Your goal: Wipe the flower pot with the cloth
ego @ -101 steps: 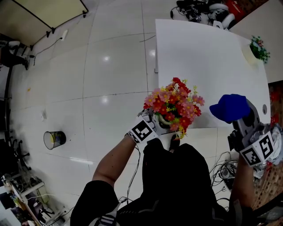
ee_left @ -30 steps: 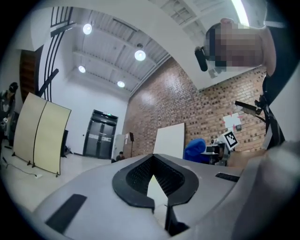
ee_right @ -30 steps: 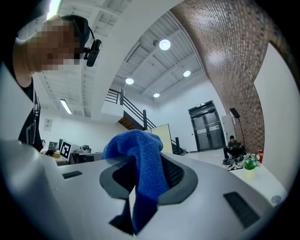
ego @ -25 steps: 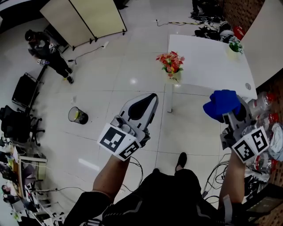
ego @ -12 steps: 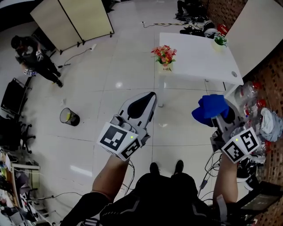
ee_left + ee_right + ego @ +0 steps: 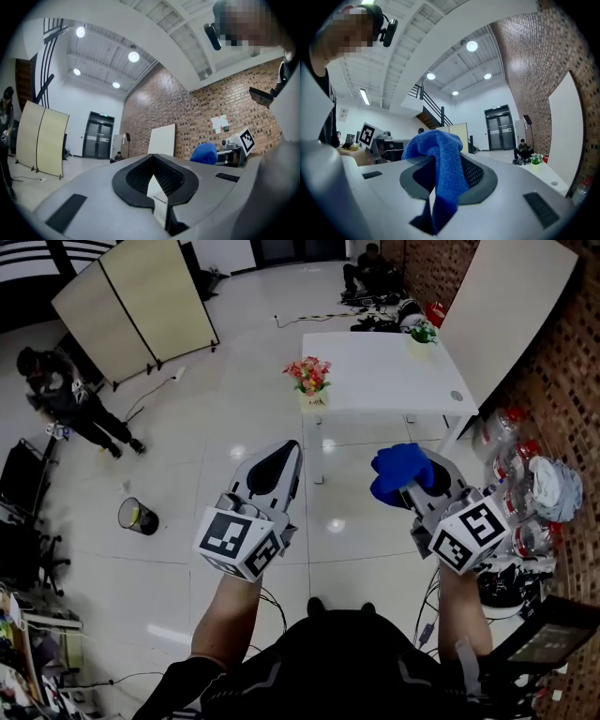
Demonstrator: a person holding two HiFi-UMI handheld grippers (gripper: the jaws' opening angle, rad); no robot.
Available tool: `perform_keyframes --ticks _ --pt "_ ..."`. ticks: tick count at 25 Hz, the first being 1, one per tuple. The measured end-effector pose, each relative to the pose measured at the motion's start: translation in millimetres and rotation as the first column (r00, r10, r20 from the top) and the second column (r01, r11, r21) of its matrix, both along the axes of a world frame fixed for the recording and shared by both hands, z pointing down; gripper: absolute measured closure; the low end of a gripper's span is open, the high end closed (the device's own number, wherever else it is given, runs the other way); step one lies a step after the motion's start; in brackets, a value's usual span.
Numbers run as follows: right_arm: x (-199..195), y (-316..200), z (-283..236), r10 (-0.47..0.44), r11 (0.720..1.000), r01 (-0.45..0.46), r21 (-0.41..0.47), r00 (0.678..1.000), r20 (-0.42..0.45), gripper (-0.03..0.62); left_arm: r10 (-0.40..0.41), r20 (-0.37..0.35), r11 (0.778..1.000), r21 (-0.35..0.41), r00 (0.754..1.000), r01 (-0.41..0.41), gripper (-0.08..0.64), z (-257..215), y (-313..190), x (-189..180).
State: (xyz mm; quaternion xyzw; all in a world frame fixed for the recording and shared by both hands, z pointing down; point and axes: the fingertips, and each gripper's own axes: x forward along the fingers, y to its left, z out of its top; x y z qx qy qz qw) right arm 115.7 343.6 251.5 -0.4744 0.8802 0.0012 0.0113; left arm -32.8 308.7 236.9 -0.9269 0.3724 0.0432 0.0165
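The flower pot point(image 6: 310, 396), filled with red and pink flowers, stands on the near corner of the white table point(image 6: 384, 376), far ahead of both grippers. My left gripper point(image 6: 286, 454) is held level over the floor, shut and empty; in the left gripper view its jaws point(image 6: 152, 177) meet with nothing between them. My right gripper point(image 6: 413, 480) is shut on the blue cloth point(image 6: 399, 471), which bunches over its tips. In the right gripper view the blue cloth point(image 6: 438, 157) hangs down between the jaws of my right gripper point(image 6: 440, 190).
A small green plant point(image 6: 424, 332) sits at the table's far edge. A waste bin point(image 6: 137, 515) and a folding screen point(image 6: 131, 310) are to the left, with a person point(image 6: 61, 395) standing nearby. Bottles point(image 6: 525, 498) and a brick wall point(image 6: 562, 371) lie on the right.
Four seconds ago my left gripper was at the flower pot; now both grippers are well back from the table. Over the last second the table slid left and the right gripper moved leftward.
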Motion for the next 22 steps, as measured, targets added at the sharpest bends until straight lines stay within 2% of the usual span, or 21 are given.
perform_keyframes --ticks 6,22 --pt "10 16 0 -0.002 1.0 0.002 -0.008 1.0 -0.005 0.502 0.018 0.006 1.0 0.0 1.0 -0.018 0.555 -2 16 16" --pt "24 33 1 0.022 1.0 -0.022 -0.012 1.0 -0.016 0.502 0.015 -0.009 1.0 -0.016 1.0 -0.015 0.555 -2 31 21"
